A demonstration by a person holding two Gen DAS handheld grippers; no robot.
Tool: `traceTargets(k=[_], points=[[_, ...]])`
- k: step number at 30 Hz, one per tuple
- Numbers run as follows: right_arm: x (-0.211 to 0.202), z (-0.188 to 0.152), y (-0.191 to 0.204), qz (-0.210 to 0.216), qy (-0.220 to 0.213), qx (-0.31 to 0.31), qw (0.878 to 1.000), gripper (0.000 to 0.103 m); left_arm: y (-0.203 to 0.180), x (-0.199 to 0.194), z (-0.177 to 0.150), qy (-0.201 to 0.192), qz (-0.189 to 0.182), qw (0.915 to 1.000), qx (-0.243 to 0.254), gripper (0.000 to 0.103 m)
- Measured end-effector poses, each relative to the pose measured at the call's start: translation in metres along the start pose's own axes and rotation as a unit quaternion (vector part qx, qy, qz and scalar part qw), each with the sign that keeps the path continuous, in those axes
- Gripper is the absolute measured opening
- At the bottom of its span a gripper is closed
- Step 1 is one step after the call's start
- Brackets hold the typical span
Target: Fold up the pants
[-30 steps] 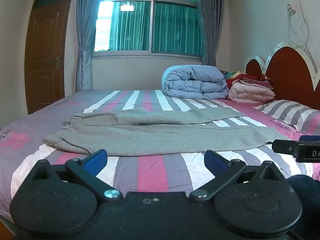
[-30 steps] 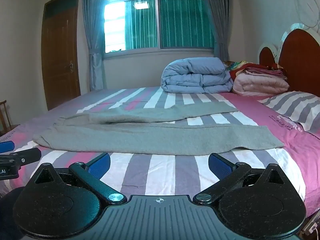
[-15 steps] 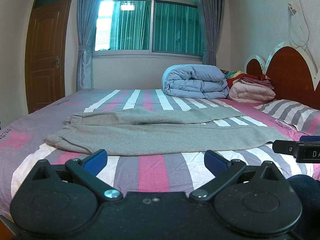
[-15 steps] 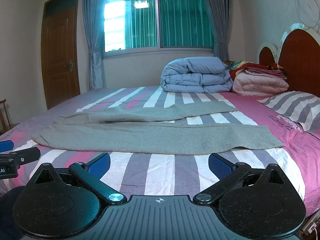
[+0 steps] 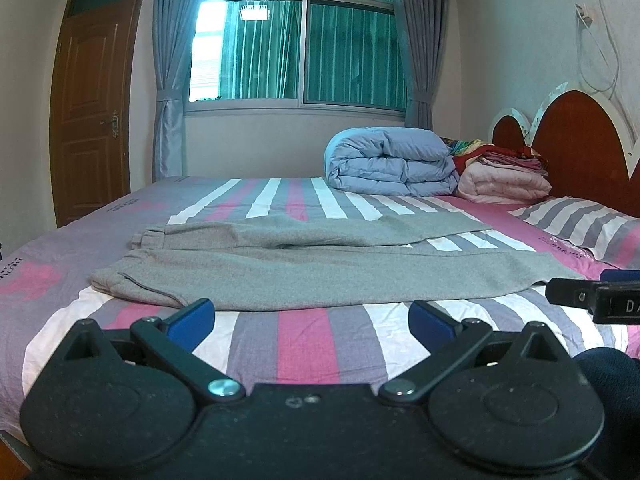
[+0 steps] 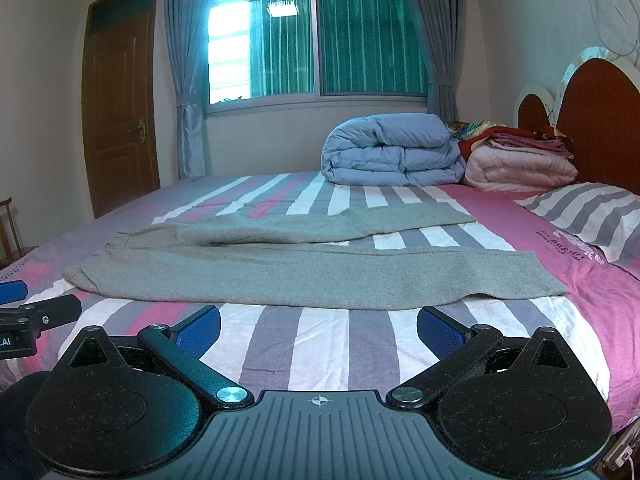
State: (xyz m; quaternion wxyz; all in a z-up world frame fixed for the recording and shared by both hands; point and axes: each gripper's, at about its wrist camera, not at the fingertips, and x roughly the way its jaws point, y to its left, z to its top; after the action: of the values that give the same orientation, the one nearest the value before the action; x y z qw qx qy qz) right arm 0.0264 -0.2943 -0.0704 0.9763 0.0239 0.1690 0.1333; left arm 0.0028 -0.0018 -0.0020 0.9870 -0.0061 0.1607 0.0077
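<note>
Grey pants lie flat across the striped bed, waistband to the left, the two legs spread apart toward the right. They also show in the right wrist view. My left gripper is open and empty, just short of the near leg's edge. My right gripper is open and empty, also just in front of the near leg. Each gripper's tip shows at the edge of the other's view.
A folded blue duvet and a pink folded blanket sit at the far side by the red headboard. A striped pillow lies at the right. A wooden door and a curtained window stand behind.
Both grippers have shifted very slightly; the pants have not moved.
</note>
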Motion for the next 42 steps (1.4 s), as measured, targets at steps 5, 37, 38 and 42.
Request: traceTargets(k=[5, 37, 38, 42], points=[[0.0006, -0.0009, 0.0, 0.0, 0.0, -0.001, 1.0, 0.103, 0.0001, 0.0002, 0.0, 0.0, 0.0, 1.0, 0.0, 0.097], [0.0026, -0.0022, -0.001, 0.0, 0.002, 0.0, 1.0, 0.103, -0.0001, 0.0014, -0.001, 0.002, 0.0, 1.0, 0.002, 0.097], [0.0024, -0.0022, -0.001, 0.0, 0.002, 0.0, 1.0, 0.103, -0.0001, 0.0013, -0.001, 0.002, 0.0, 1.0, 0.002, 0.097], [0.003, -0.0023, -0.0011, 0.0, 0.002, 0.0, 1.0, 0.103, -0.0001, 0.0013, -0.0011, 0.002, 0.001, 1.0, 0.002, 0.097]])
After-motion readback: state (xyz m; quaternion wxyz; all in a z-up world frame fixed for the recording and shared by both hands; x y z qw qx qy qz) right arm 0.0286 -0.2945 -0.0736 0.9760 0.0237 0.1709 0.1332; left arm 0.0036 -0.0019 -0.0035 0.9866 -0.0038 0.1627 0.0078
